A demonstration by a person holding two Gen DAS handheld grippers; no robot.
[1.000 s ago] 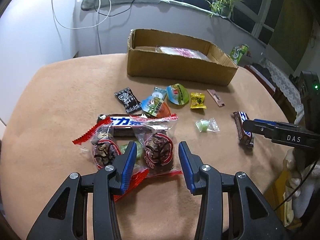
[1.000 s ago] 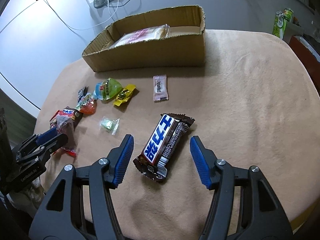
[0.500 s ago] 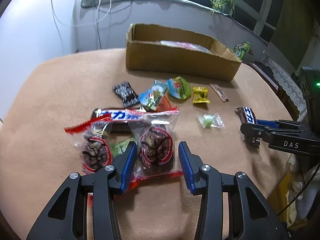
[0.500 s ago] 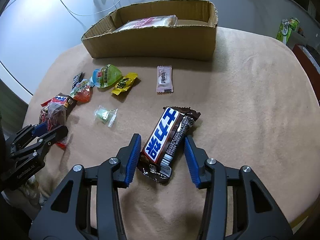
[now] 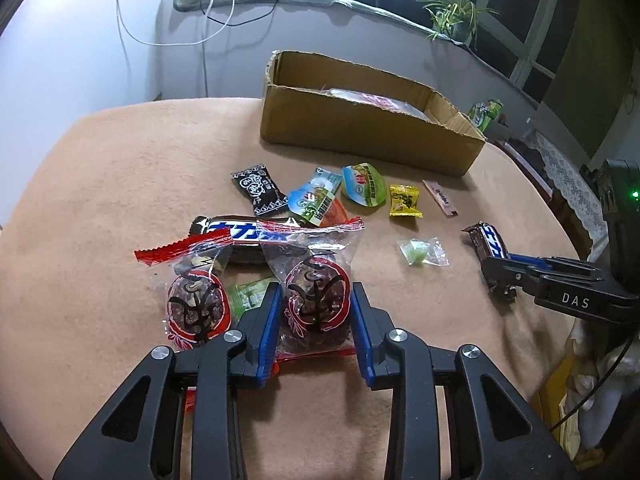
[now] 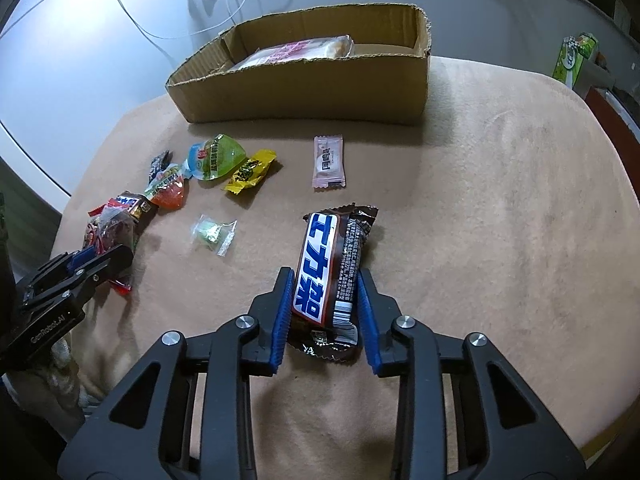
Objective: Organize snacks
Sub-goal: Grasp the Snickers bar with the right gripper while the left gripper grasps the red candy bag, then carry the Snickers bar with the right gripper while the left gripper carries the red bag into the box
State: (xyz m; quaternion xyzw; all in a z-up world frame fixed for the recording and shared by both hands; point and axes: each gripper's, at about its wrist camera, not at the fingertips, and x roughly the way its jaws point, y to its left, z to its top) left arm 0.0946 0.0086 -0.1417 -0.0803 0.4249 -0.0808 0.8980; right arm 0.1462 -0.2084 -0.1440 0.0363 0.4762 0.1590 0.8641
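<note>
- The left gripper is closing its jaws on a clear red-edged snack packet; the blue pads are now touching both sides of the dark round sweet inside it, where a second ago they were standing visibly apart from it.
- That packet is lying on the tan tablecloth, partly over a brown and blue chocolate bar, with a matching second packet just to its left.
- The right gripper is also closing: a second ago its jaws were standing wide on either side of another chocolate bar, and now the pads are pressing against the bar's near end.
- This bar is sitting on the cloth near the middle of the table, and it is lying straighter along the gripper than before.
- Loose sweets are staying where they were between the grippers and the cardboard box: a black wrapper, two jelly cups, a yellow candy, a pink sachet and a small clear green candy.
- The box is standing at the far edge of the table with one pink-and-clear bag lying inside it.
</note>
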